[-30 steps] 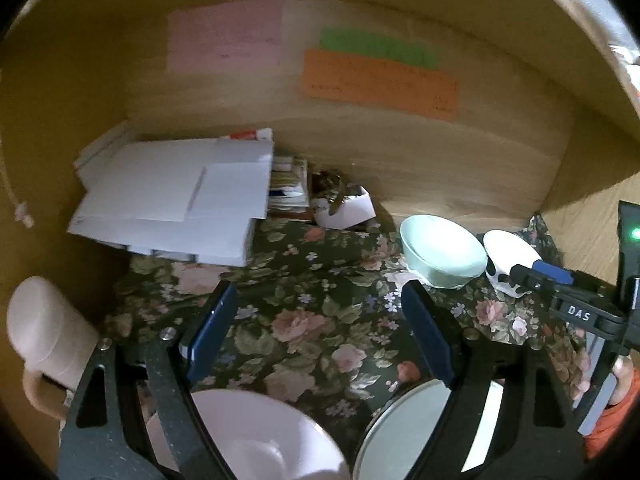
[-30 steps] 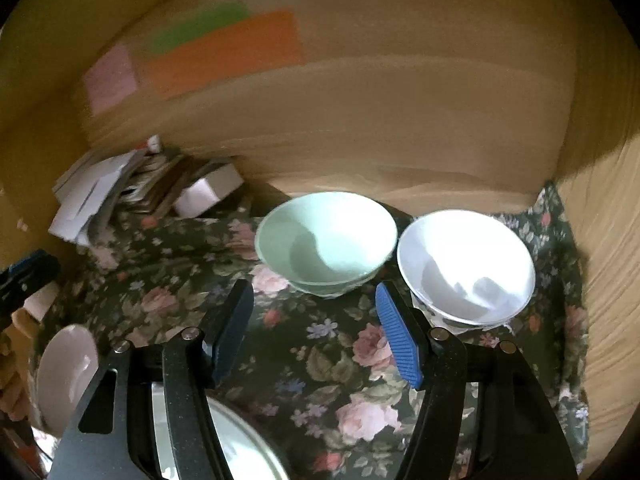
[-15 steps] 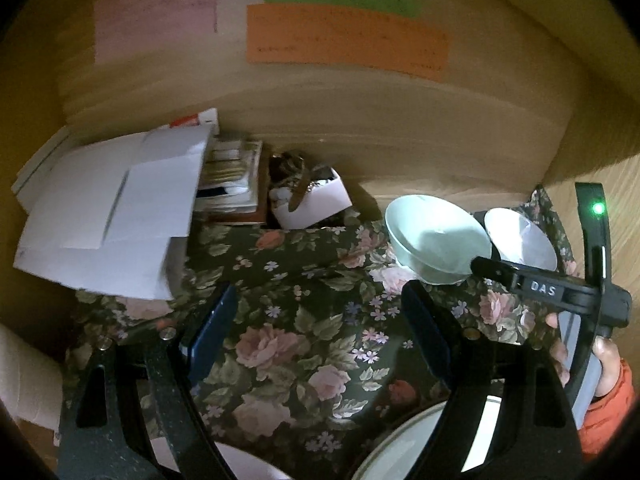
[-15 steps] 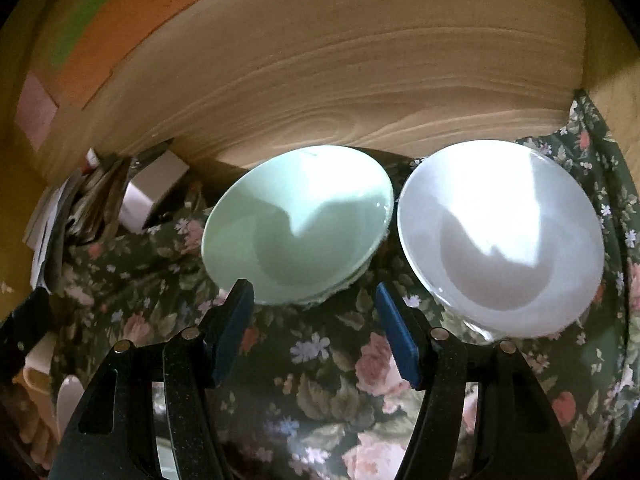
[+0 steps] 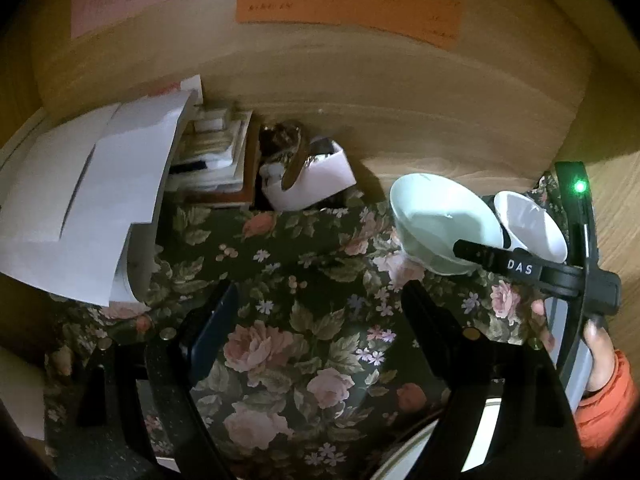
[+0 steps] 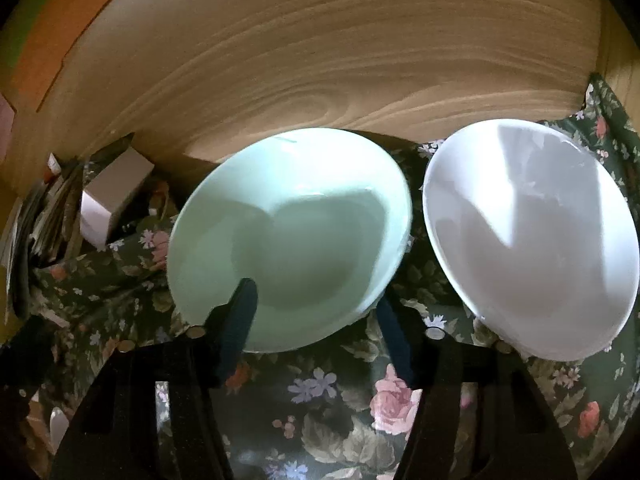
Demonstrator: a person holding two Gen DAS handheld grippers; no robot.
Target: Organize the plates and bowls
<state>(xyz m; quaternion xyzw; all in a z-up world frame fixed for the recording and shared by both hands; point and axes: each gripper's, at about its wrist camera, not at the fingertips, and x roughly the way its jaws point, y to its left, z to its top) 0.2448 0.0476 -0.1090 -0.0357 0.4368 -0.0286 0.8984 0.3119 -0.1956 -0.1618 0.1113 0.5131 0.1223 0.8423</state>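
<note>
Right gripper (image 6: 316, 320) jaws spread, straddling near rim of pale green ceramic bowl (image 6: 292, 236), frame centre; white ceramic bowl (image 6: 528, 240) just right. Left gripper (image 5: 320, 320) released, empty, over floral cloth (image 5: 288, 320).

Pale wood-grain back wall (image 6: 320, 60) ahead, orange paper strip (image 5: 344, 4) stuck up high, dark floral cloth (image 5: 304, 320) covering the surface.

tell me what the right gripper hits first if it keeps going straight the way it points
The green bowl. The right gripper is open, with one finger over the bowl's near rim and the other beside it. The white bowl sits off to the side, out of that line.
</note>
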